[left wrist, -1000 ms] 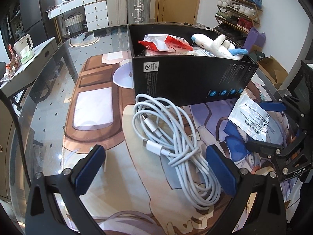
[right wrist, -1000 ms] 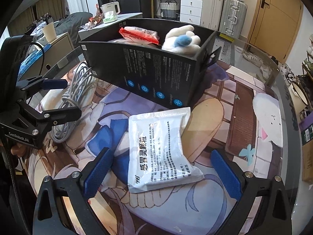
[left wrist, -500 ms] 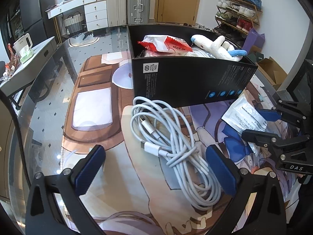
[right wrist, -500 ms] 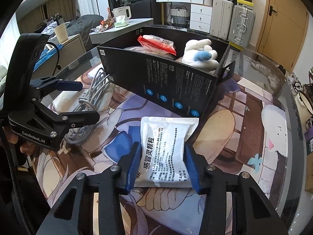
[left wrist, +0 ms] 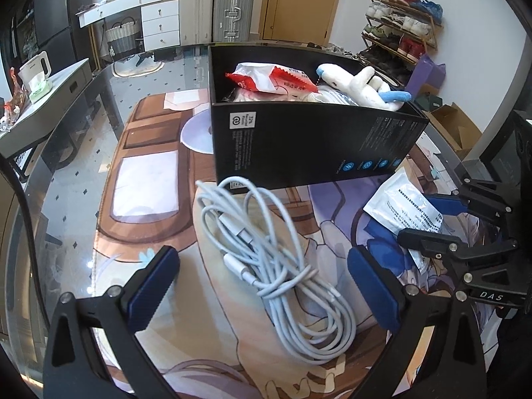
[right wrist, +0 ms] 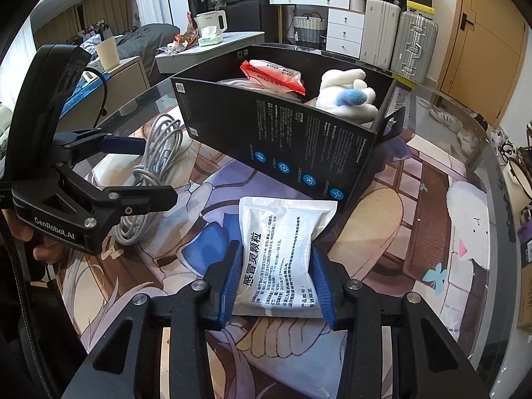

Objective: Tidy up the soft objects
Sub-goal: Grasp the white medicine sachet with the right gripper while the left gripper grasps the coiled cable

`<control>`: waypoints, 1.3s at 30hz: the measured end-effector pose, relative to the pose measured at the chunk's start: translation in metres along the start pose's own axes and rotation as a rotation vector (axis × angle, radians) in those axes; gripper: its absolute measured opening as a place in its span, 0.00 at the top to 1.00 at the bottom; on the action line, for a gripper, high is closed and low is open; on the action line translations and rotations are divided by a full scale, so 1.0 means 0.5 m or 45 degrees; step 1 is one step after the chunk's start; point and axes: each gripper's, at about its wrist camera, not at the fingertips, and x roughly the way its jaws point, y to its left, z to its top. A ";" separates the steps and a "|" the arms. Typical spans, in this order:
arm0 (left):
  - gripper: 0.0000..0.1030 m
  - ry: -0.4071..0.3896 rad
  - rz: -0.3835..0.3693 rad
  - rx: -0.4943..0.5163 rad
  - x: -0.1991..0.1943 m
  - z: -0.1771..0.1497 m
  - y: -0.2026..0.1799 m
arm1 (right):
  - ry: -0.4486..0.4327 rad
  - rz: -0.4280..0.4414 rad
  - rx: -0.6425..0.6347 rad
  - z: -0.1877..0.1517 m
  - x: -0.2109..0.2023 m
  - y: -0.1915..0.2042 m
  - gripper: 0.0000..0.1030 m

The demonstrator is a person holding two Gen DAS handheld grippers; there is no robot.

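Note:
A coiled white cable (left wrist: 299,316) lies on the printed mat between the fingers of my left gripper (left wrist: 262,259). Its jaws are closing, and the pads stand clear of the cable on both sides. My right gripper (right wrist: 276,249) is shut on a white medicine packet (right wrist: 279,232), blue pads pressing its two long edges. The packet's far end rests near the black box (right wrist: 299,146). Inside the box are a white plush toy with blue parts (right wrist: 349,96) and a red-and-white snack bag (right wrist: 272,76). The left wrist view shows the right gripper (left wrist: 419,217) clamping the packet (left wrist: 405,206).
The mat (left wrist: 146,179) covers a glass table whose curved edge (right wrist: 492,166) runs along the right. A grey cabinet with a kettle (left wrist: 36,66) stands at the left. Suitcases (left wrist: 232,10), a shoe rack (left wrist: 399,26) and a cardboard box (left wrist: 455,126) sit on the floor beyond.
My right gripper's jaws went from wide apart around the packet to clamped on its sides. The left gripper stayed over the cable, its jaws slightly narrower.

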 end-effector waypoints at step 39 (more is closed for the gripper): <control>0.88 -0.160 -0.120 0.035 -0.071 -0.016 0.016 | -0.083 0.058 -0.024 0.015 -0.031 0.020 0.61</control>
